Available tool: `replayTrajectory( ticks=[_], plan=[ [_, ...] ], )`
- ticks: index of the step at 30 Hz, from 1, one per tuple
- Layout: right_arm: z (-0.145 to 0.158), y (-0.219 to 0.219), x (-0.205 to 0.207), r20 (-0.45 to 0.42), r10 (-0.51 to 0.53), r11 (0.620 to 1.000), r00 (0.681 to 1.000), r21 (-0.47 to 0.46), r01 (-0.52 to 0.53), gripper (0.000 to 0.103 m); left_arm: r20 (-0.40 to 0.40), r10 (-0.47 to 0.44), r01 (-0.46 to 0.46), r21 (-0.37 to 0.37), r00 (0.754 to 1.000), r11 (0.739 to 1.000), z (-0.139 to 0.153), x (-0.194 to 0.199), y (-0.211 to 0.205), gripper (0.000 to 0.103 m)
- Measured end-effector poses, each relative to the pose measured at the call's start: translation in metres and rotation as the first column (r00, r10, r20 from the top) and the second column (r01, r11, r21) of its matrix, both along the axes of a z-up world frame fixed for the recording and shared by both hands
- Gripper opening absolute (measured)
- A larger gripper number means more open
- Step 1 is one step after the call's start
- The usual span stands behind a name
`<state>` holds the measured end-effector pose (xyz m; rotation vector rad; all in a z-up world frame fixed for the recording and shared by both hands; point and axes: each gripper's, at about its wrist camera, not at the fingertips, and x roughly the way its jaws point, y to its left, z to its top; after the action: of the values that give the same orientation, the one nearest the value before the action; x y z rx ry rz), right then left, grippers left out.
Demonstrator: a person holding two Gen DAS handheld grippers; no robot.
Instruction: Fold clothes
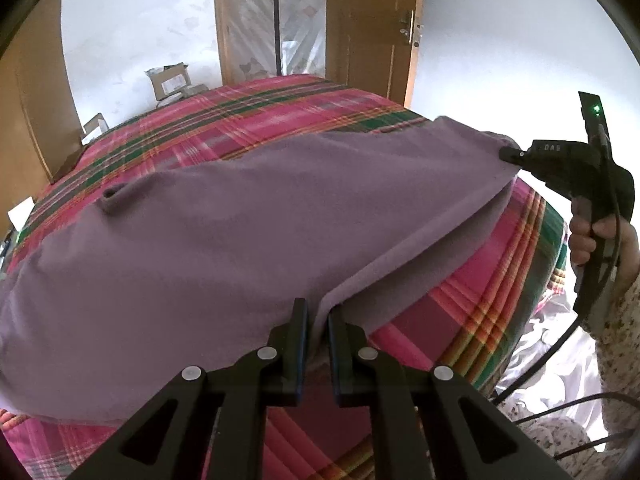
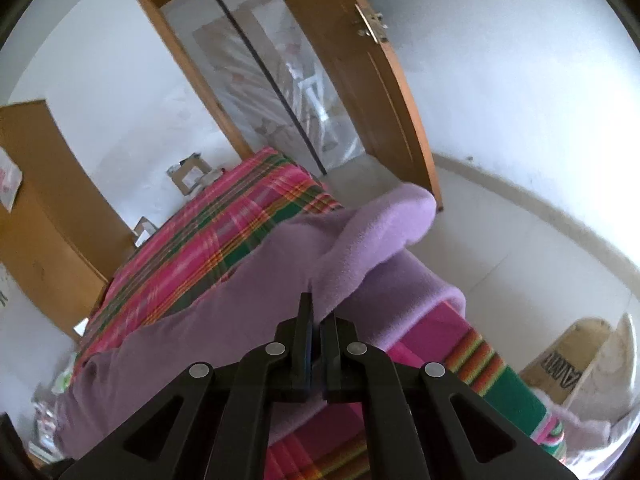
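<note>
Purple fleece garment [image 1: 224, 220] lies spread on the plaid bedspread [image 1: 256, 112], its long axis running from lower left to upper right in the left wrist view. The left gripper [image 1: 317, 312] pinches its near edge; the right gripper [image 1: 510, 154], held by a hand [image 1: 600, 240], clamps the far corner.

From the right wrist view, the right gripper's fingers [image 2: 308, 320] close on a raised fold of fleece that points toward the wooden door [image 2: 360, 80].

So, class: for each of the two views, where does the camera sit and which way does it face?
Left wrist: on the left gripper, looking across the purple garment on the plaid bed; the right gripper and a hand show.
Right wrist: on the right gripper, facing along the garment's edge toward the wooden door.
Shared: garment, bed, door.
</note>
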<state>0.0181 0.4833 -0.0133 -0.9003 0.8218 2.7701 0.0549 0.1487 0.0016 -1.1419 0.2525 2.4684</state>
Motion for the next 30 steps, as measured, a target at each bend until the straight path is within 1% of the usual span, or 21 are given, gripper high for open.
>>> replayTrajectory(
  ticks=[3, 5, 10, 12, 14, 17, 21, 23, 24, 26, 28, 30],
  plan=[
    [-0.005, 0.007, 0.003, 0.002, 0.001, 0.999, 1.000, -0.047, -0.001, 0.004, 0.008, 0.002, -0.002, 0.006, 1.000, 1.000, -0.003, -0.001, -0.001, 0.009],
    [-0.009, 0.012, 0.006, 0.001, -0.003, 0.997, 1.000, -0.077, 0.003, 0.007, 0.012, 0.000, 0.000, 0.016, 1.000, 1.000, -0.001, -0.001, -0.002, 0.009],
    [-0.010, 0.027, 0.011, -0.008, -0.012, 0.991, 1.000, -0.132, 0.011, 0.013, 0.013, -0.005, 0.005, 0.027, 1.000, 1.000, 0.003, -0.002, -0.003, 0.009],
    [-0.004, 0.034, 0.011, -0.014, -0.035, 0.991, 0.999, -0.128, 0.033, 0.017, 0.014, -0.010, 0.010, 0.039, 1.000, 0.999, 0.005, -0.001, -0.004, 0.009],
    [0.001, 0.041, 0.011, -0.020, -0.057, 0.991, 0.998, -0.123, 0.055, 0.026, 0.020, -0.007, 0.006, 0.050, 1.000, 0.999, 0.007, -0.003, -0.005, 0.009],
    [0.010, 0.052, 0.009, -0.024, -0.085, 0.990, 0.996, -0.112, 0.082, 0.031, 0.022, -0.003, 0.002, 0.061, 1.000, 0.998, 0.011, -0.003, -0.007, 0.010],
    [0.018, 0.058, -0.011, 0.005, -0.078, 0.996, 0.997, -0.053, 0.078, 0.034, 0.023, 0.006, -0.008, 0.071, 1.000, 0.997, 0.014, -0.005, -0.007, 0.010],
    [0.018, 0.060, -0.024, 0.034, -0.067, 0.998, 0.997, -0.016, 0.068, 0.041, 0.033, 0.010, -0.012, 0.070, 0.999, 0.997, 0.016, -0.006, -0.006, 0.010],
    [0.016, 0.062, -0.033, 0.057, -0.058, 0.998, 0.997, -0.018, 0.059, 0.042, 0.031, 0.009, -0.012, 0.072, 0.999, 0.997, 0.016, -0.005, -0.007, 0.010],
    [0.010, 0.070, -0.043, 0.091, -0.064, 0.996, 0.994, -0.055, 0.069, 0.042, 0.029, 0.008, -0.010, 0.073, 1.000, 0.997, 0.016, -0.004, -0.007, 0.010],
    [0.002, 0.078, -0.048, 0.116, -0.071, 0.989, 0.991, -0.119, 0.085, 0.042, 0.038, 0.010, -0.013, 0.068, 0.999, 0.998, 0.014, -0.005, -0.006, 0.010],
    [-0.003, 0.082, -0.050, 0.130, -0.068, 0.983, 0.989, -0.162, 0.089, 0.042, 0.047, 0.011, -0.014, 0.063, 0.999, 0.998, 0.012, -0.006, -0.005, 0.010]
  ],
)
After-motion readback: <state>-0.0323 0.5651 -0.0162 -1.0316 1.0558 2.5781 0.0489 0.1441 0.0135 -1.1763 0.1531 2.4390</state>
